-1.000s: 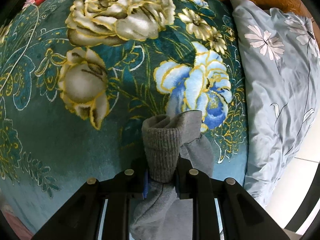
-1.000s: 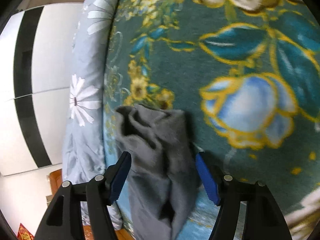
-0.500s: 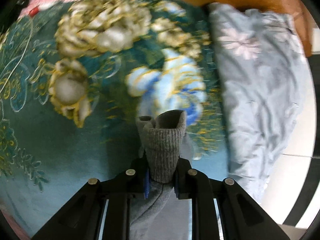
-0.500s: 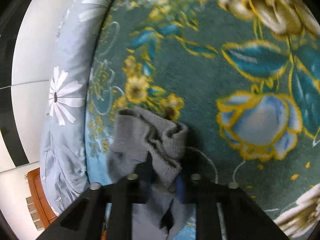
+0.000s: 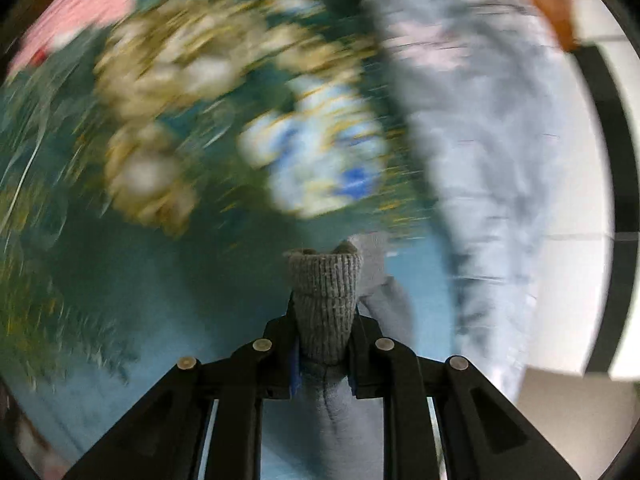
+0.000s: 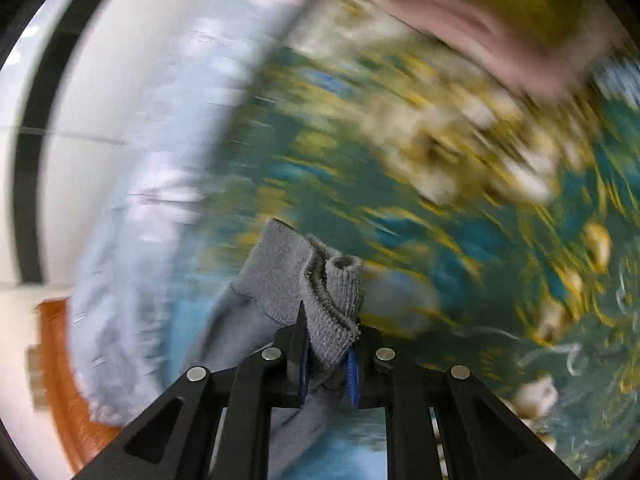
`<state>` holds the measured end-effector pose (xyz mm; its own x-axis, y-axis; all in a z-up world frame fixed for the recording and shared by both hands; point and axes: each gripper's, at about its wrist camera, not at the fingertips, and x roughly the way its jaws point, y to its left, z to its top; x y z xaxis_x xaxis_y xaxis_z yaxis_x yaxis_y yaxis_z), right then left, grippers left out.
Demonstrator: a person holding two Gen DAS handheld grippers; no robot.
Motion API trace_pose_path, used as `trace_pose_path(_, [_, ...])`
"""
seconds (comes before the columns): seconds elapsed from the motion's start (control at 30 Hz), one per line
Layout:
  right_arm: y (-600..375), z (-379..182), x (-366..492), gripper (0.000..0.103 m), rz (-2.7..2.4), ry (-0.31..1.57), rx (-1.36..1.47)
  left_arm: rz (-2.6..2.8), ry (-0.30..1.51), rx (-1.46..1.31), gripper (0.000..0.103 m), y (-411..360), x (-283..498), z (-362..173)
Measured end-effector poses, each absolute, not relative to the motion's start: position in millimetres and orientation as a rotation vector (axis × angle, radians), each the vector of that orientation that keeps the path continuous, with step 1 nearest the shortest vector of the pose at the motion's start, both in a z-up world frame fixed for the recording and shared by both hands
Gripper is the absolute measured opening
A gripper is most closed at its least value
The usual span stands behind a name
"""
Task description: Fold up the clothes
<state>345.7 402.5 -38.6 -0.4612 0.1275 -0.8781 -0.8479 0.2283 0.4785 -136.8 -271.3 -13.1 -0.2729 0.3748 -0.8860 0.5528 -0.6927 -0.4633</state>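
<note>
A grey knit garment (image 5: 326, 300) with a ribbed cuff is pinched between the fingers of my left gripper (image 5: 323, 344), which is shut on it; more grey cloth hangs down below the jaws. In the right wrist view my right gripper (image 6: 326, 354) is shut on another ribbed edge of the same grey garment (image 6: 280, 280), whose smooth part trails down to the left. Both grippers are lifted above a teal floral blanket (image 5: 120, 260) that is blurred by motion.
A pale blue flowered quilt (image 5: 488, 140) lies along the bed's edge beside the teal floral blanket (image 6: 440, 220). Pink cloth (image 5: 80, 12) sits at the far corner. White floor tiles (image 5: 572, 260) and a wooden bed frame (image 6: 60, 360) lie beyond the edge.
My right gripper closed on the grey garment, which it only straddled a second ago. Both grippers have since risen and swung, with the bed now blurred and farther below.
</note>
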Motion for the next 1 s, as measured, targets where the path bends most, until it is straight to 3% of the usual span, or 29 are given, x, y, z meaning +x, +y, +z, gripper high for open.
trace_pose_path(0.07, [395.4, -63.2, 347.4, 0.015, 1.284, 1.62, -0.726, -2.015, 1.099, 1.857, 0.018, -263.3, -127.7, -34.7])
trace_pose_path(0.17, [389.4, -51.7, 337.4, 0.015, 1.325, 1.568, -0.723, -2.063, 1.022, 1.871, 0.018, -249.0, -122.0, -35.3])
trace_pose_path(0.33, [379.8, 13.6, 292.1, 0.015, 1.561, 1.368, -0.812, -2.107, 1.002, 1.886, 0.018, -247.4, -131.8, -21.3])
trace_pose_path(0.5, [313.5, 77.2, 193.1, 0.015, 1.908, 1.082, -0.981, -2.134, 1.01, 1.893, 0.019, -243.0, -126.3, -16.5])
trace_pose_path(0.8, [197.0, 23.6, 84.5, 0.016, 2.03, 0.835, -1.321, -2.107, 1.099, 1.926, 0.019, -246.2, -111.9, -15.2])
trace_pose_path(1.0, [121.1, -15.2, 14.9, 0.017, 2.075, 0.657, -1.544, -2.132, 1.028, 1.981, 0.019, -245.2, -108.9, -12.6])
